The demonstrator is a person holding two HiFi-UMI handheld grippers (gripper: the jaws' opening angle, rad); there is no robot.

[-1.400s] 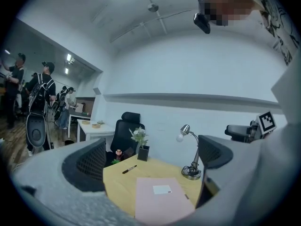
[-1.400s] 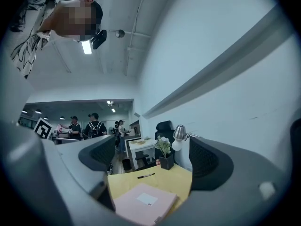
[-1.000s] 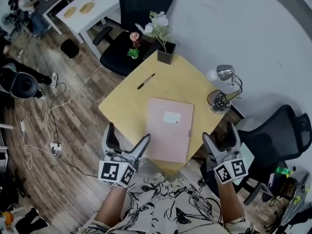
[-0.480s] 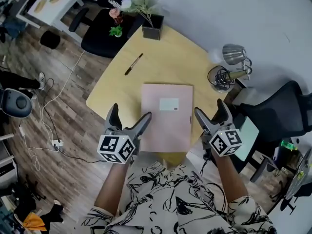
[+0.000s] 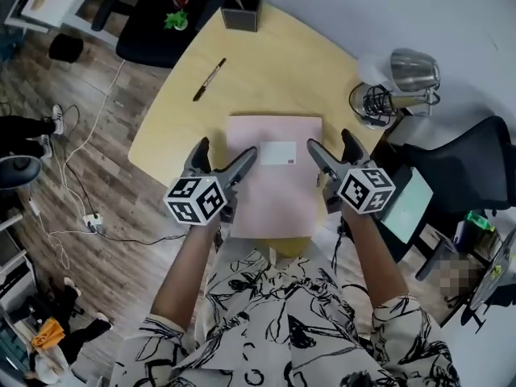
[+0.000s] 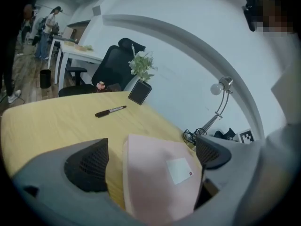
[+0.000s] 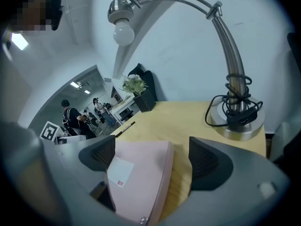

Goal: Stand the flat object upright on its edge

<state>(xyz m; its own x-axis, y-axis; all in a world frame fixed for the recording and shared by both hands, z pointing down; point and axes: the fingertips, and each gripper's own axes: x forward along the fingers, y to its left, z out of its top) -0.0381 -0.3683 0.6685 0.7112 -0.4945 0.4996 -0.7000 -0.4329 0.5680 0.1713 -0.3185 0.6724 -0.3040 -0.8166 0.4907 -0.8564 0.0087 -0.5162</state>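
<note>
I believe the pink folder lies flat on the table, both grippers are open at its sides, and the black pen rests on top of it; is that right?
Not quite: the black pen lies on the bare table, apart from the pink folder, as the head view shows. The folder lies flat, with the left gripper and right gripper open.

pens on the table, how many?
1. The pen lies on the yellow table, beyond the pink folder on its far-left side and apart from it. Nothing in view seems to hide another.
</note>
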